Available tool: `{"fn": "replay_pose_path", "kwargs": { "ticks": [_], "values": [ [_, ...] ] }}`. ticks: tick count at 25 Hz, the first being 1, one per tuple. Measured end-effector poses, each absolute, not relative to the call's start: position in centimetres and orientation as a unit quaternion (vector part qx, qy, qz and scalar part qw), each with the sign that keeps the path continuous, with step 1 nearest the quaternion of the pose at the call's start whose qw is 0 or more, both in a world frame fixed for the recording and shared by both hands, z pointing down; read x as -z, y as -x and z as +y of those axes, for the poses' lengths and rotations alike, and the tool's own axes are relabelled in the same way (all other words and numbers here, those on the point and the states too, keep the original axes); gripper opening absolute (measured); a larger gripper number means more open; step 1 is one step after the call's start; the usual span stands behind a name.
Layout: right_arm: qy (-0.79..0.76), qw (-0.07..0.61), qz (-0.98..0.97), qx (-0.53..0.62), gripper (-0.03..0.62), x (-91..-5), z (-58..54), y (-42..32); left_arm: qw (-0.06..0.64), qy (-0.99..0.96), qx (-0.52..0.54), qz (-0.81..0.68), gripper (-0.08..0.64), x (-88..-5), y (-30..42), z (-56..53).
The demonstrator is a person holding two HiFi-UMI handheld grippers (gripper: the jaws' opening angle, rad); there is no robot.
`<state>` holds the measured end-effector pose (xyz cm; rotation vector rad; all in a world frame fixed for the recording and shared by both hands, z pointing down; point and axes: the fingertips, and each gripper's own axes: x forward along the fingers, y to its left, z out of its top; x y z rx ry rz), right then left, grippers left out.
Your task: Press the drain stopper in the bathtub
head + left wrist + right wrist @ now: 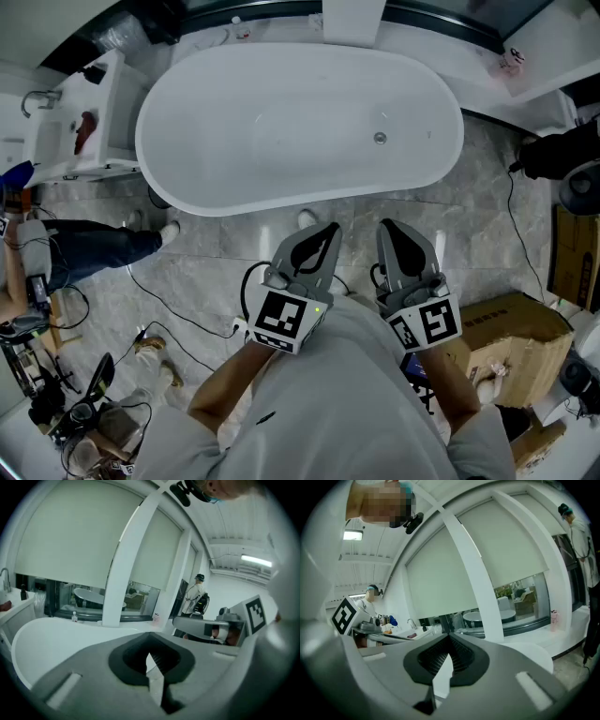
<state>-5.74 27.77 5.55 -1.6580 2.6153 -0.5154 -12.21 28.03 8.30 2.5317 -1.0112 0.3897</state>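
The white oval bathtub (281, 122) fills the upper middle of the head view. Its small round metal drain stopper (380, 138) sits on the tub floor toward the right end. My left gripper (332, 228) and right gripper (385, 225) are held side by side close to my chest, over the marble floor just short of the tub's near rim. Both are shut with nothing in them. In the left gripper view the left gripper (150, 635) points across the tub's white rim (51, 637). The right gripper (449, 634) points toward the window wall.
A cardboard box (511, 323) stands on the floor at my right, with black equipment (562, 155) beyond it. Cables (187, 319) trail over the floor at my left, near another person's legs (89, 246). A sink counter (66, 131) stands left of the tub.
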Motion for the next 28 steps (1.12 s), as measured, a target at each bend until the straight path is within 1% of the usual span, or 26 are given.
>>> {"fn": "replay_pose_path", "kwargs": {
  "ticks": [3, 7, 11, 14, 17, 20, 23, 28],
  "values": [
    [0.552, -0.009, 0.818, 0.162, -0.002, -5.4, 36.7, 4.6, 0.186, -0.905, -0.148, -0.352, -0.002, -7.5, 10.3, 36.8],
    [0.566, 0.005, 0.805, 0.181, -0.002, -5.4, 48.7, 3.5, 0.194, -0.908, -0.156, -0.338, -0.002, -7.5, 8.0, 48.0],
    [0.593, 0.007, 0.776, 0.216, -0.003, -6.3, 57.4, 1.5, 0.233, -0.901, -0.158, -0.329, -0.002, -7.5, 6.5, 56.1],
    [0.601, 0.006, 0.766, 0.23, -0.003, -6.2, 62.2, 1.4, 0.239, -0.905, -0.174, -0.306, -0.002, -7.1, 5.8, 60.5],
    [0.591, 0.026, 0.774, 0.226, -0.008, -5.5, 63.6, 2.8, 0.239, -0.907, -0.179, -0.296, -0.002, -6.9, 6.1, 61.8],
    [0.585, 0.037, 0.785, 0.197, -0.007, -4.2, 63.3, 4.5, 0.238, -0.909, -0.175, -0.296, -0.002, -6.3, 6.9, 62.0],
    [0.595, 0.034, 0.778, 0.197, -0.006, -4.2, 62.1, 5.2, 0.23, -0.913, -0.167, -0.291, -0.002, -5.8, 8.0, 61.3],
    [0.593, 0.004, 0.784, 0.187, -0.006, -4.6, 58.8, 8.8, 0.229, -0.917, -0.145, -0.292, -0.002, -5.3, 12.1, 57.2]
  ]
}}
